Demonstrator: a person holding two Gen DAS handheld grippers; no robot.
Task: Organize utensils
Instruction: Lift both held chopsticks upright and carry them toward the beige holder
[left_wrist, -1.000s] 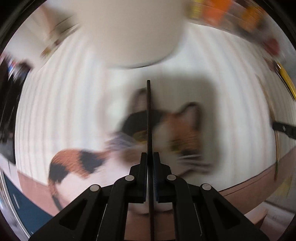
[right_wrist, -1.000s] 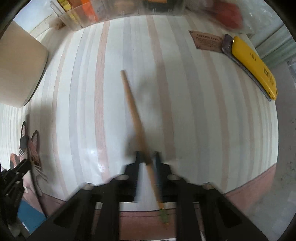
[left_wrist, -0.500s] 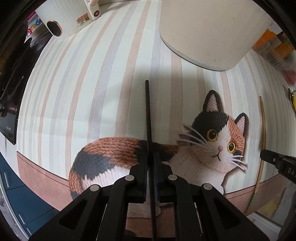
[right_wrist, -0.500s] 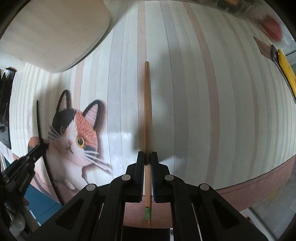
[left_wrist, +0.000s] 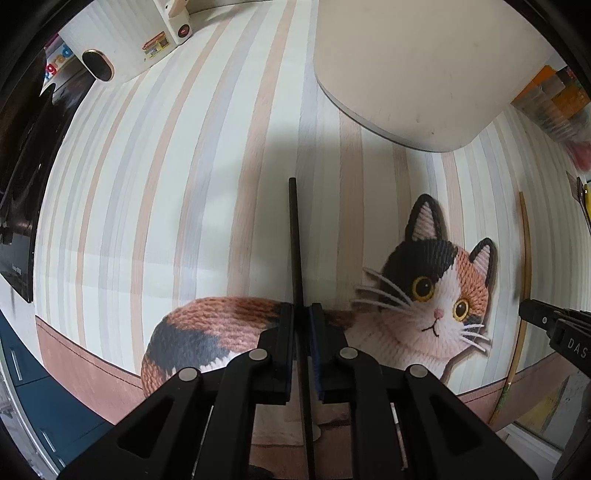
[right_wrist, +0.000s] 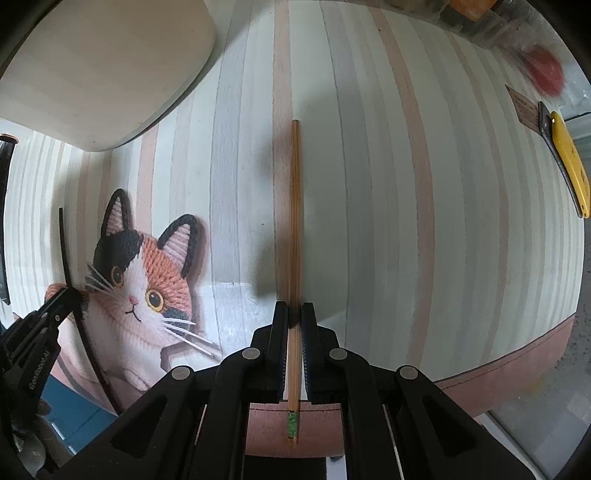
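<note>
My left gripper (left_wrist: 301, 314) is shut on a black chopstick (left_wrist: 295, 240) that points forward over the striped mat. My right gripper (right_wrist: 294, 314) is shut on a wooden chopstick (right_wrist: 294, 221) with a green-banded rear end. Each shows in the other view: the wooden chopstick (left_wrist: 524, 266) with the right gripper's fingers (left_wrist: 543, 319) at the right edge, the black chopstick (right_wrist: 70, 280) with the left gripper's fingers (right_wrist: 55, 310) at the left edge. A cream container (left_wrist: 424, 66) stands ahead of both, also seen in the right wrist view (right_wrist: 92, 62).
A striped mat with a calico cat picture (left_wrist: 424, 288) covers the table. A white device (left_wrist: 122, 48) lies at the far left. A yellow case (right_wrist: 569, 166) and a brown card (right_wrist: 524, 110) lie at the right. A clear box of orange items (left_wrist: 554, 96) stands behind.
Both grippers have swung with their chopsticks so the cream container and cat picture came into view. In the last half second the left has edged closer to the mat.
</note>
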